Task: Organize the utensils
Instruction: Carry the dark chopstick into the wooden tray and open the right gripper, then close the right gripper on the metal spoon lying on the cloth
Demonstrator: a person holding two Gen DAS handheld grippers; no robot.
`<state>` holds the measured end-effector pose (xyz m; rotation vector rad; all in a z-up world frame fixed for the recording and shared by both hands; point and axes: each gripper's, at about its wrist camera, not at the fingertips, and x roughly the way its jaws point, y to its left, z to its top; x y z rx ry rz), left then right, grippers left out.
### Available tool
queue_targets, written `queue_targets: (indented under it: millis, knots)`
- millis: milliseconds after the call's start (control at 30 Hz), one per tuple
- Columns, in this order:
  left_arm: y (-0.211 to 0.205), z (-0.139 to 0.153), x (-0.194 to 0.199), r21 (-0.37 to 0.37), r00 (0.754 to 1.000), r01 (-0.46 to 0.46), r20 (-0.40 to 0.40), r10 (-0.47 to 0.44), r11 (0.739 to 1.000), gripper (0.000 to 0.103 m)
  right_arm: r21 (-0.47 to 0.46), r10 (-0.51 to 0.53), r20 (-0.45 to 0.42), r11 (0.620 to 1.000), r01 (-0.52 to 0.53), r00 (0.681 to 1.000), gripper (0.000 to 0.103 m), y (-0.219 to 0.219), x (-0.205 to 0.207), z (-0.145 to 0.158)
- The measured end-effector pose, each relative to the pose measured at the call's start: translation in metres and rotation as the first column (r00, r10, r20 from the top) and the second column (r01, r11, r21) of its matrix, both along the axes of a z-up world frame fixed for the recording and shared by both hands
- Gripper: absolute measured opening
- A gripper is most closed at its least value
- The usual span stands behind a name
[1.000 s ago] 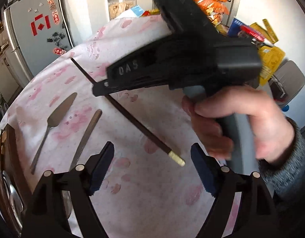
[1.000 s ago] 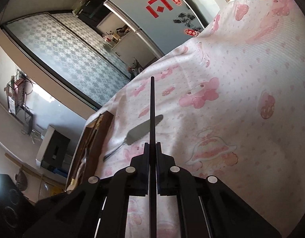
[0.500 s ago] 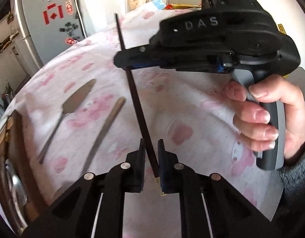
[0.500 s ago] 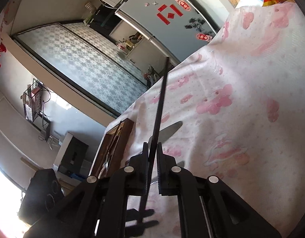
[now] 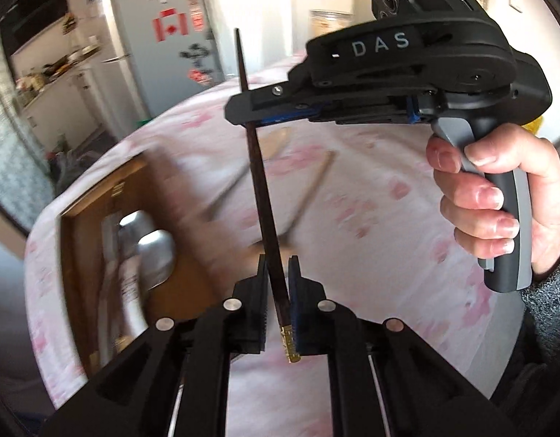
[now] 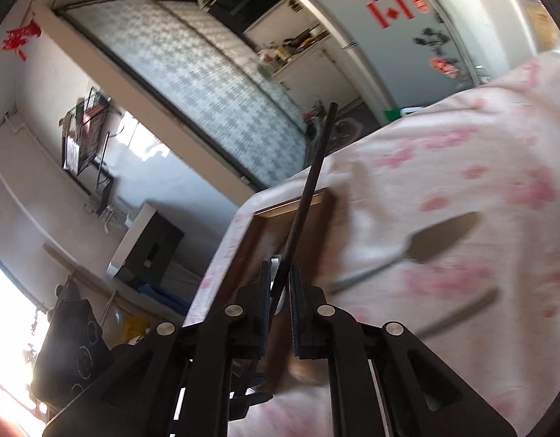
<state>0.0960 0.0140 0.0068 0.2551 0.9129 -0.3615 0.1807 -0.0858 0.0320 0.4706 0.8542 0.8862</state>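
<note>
One chopstick [image 5: 260, 182], two knives [image 6: 425, 247], one tray [image 5: 98, 218]

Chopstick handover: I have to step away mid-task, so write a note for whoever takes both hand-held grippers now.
Left hand-held gripper: just closed, now shut on the dark chopstick near its gold-tipped end.
Right hand-held gripper: shut on the same chopstick further up; it is held in the air between both.
On the pink tablecloth: cake server and butter knife, untouched.
Wooden tray at the table edge already holds metal utensils.
Left to do: chopstick, server and knife into the tray.
</note>
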Motion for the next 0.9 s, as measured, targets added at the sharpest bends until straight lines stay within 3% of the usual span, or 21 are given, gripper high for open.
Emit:
queue_targets:
  millis: [300,633,700,733,767,800,867,900]
  knots:
    - [0.089,-0.014,0.003,-0.045,0.987,-0.158,-0.03,0.157,0.986,0.009,-0.042,0.056,-0.085,0.997,-0.059,0.995,0.012,0.081,0.021,-0.031]
    - [0.109,-0.027,0.008,-0.018,0.98,-0.193,-0.041,0.193,0.981,0.007,-0.131,0.068,-0.102,0.988,-0.081,0.993,0.019,0.119,0.026,-0.055]
    - [0.112,-0.029,0.008,-0.016,0.979,-0.197,-0.045,0.197,0.98,0.007,-0.139,0.066,-0.087,0.987,-0.077,0.994,0.026,0.115,0.021,-0.052]
    - [0.113,-0.029,0.008,-0.013,0.979,-0.199,-0.045,0.198,0.98,0.009,-0.139,0.066,-0.087,0.987,-0.077,0.994,0.037,0.115,0.021,-0.052]
    - [0.113,-0.028,0.008,-0.013,0.979,-0.202,-0.032,0.201,0.979,0.013,-0.119,0.067,-0.078,0.99,-0.076,0.995,0.05,0.105,0.016,-0.048]
    - [0.113,-0.026,0.006,-0.009,0.977,-0.211,-0.017,0.211,0.977,0.031,-0.109,0.071,-0.068,0.991,-0.079,0.995,0.055,0.096,0.012,-0.044]
    - [0.113,-0.019,0.002,-0.002,0.973,-0.228,0.028,0.228,0.974,0.059,-0.108,0.076,-0.062,0.991,-0.082,0.995,0.057,0.088,0.009,-0.041]
    - [0.113,-0.015,0.0,0.002,0.973,-0.227,0.045,0.227,0.974,0.061,-0.105,0.083,-0.051,0.991,-0.088,0.995,0.058,0.079,0.006,-0.037]
